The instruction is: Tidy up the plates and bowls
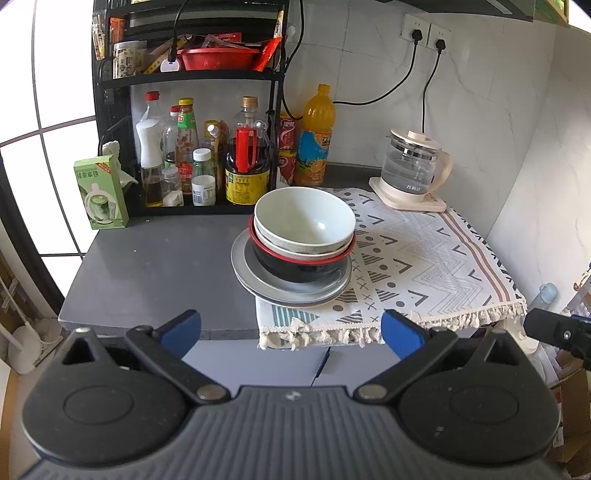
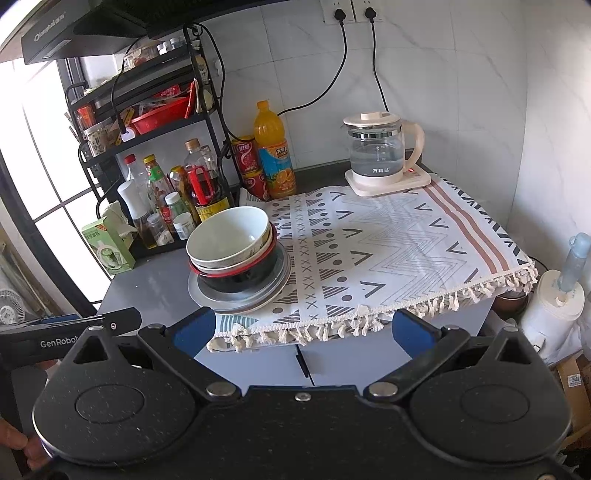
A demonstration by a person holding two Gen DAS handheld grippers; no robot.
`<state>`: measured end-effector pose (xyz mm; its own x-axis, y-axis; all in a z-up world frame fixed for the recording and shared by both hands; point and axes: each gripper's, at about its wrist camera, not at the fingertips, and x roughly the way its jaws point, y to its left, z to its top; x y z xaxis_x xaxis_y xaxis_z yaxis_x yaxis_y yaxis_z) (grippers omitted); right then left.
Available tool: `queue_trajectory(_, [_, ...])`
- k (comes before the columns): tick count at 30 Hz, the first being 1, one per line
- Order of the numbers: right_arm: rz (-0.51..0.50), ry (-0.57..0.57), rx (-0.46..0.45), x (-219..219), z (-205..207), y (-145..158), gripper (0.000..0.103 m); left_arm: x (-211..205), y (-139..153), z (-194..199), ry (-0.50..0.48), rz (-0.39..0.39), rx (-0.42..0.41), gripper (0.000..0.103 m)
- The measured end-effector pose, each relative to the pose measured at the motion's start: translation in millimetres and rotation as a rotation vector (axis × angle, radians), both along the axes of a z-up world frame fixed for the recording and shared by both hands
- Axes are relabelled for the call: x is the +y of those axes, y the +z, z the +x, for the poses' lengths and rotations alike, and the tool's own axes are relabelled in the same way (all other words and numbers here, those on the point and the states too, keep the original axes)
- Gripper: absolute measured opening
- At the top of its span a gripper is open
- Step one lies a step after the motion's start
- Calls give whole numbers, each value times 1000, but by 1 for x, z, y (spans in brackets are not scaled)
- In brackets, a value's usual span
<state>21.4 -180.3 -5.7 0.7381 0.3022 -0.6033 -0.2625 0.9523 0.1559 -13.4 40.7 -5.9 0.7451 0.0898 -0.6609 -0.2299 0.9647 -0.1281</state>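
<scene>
A stack stands at the left edge of the patterned cloth [image 1: 424, 251]: a pale bowl [image 1: 304, 218] nested in a second pale bowl, inside a black bowl with a red rim [image 1: 295, 266], all on grey plates [image 1: 251, 280]. The stack also shows in the right wrist view, with the pale bowl [image 2: 229, 234] on top and the grey plates [image 2: 273, 288] at the bottom. My left gripper [image 1: 291, 332] is open and empty, in front of the counter edge below the stack. My right gripper [image 2: 303, 328] is open and empty, in front of the cloth's fringe.
A black rack [image 1: 184, 77] with several bottles stands at the back left. A green box [image 1: 101, 192], an orange juice bottle [image 1: 316, 136], red cans and a glass kettle [image 1: 413, 166] on its base stand along the back. Cables run to wall sockets [image 1: 424, 27].
</scene>
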Motion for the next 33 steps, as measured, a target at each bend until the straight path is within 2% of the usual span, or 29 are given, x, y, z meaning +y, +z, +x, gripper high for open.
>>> queue_trajectory(33, [12,-13,16,4,5,-4,103,1,1,4,-7,18,5,103])
